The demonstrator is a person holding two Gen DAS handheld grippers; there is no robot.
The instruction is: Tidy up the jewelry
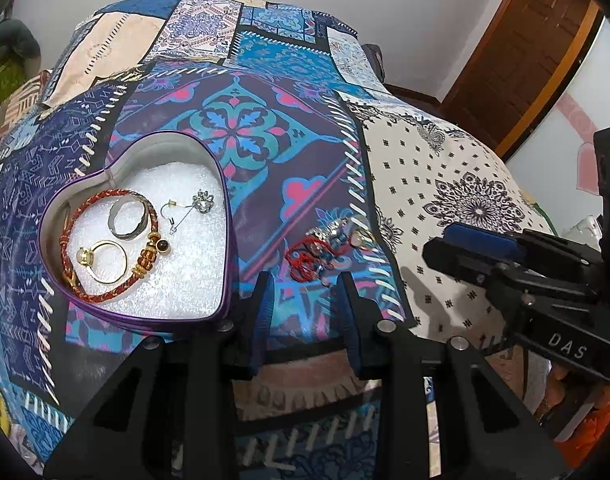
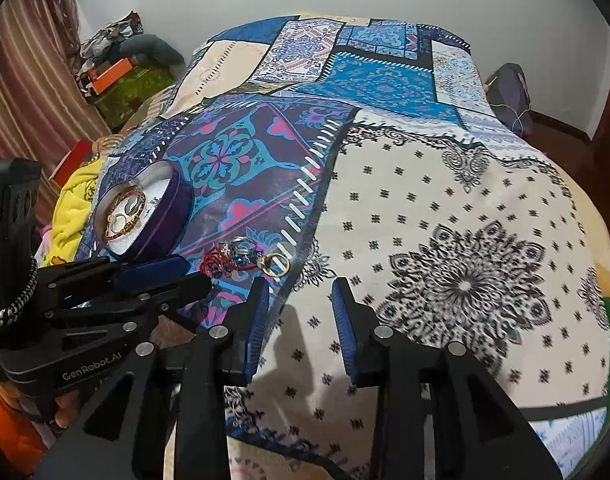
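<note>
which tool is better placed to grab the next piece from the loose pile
Left. The left tool is open and points straight at the jewelry pile; the right tool faces bare quilt.

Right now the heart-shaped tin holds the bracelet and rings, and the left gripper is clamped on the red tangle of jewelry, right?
Not clamped. In the left wrist view the left gripper is open and empty, with the red tangle lying on the bedspread beyond it. The heart-shaped tin does hold the bracelet and rings.
</note>
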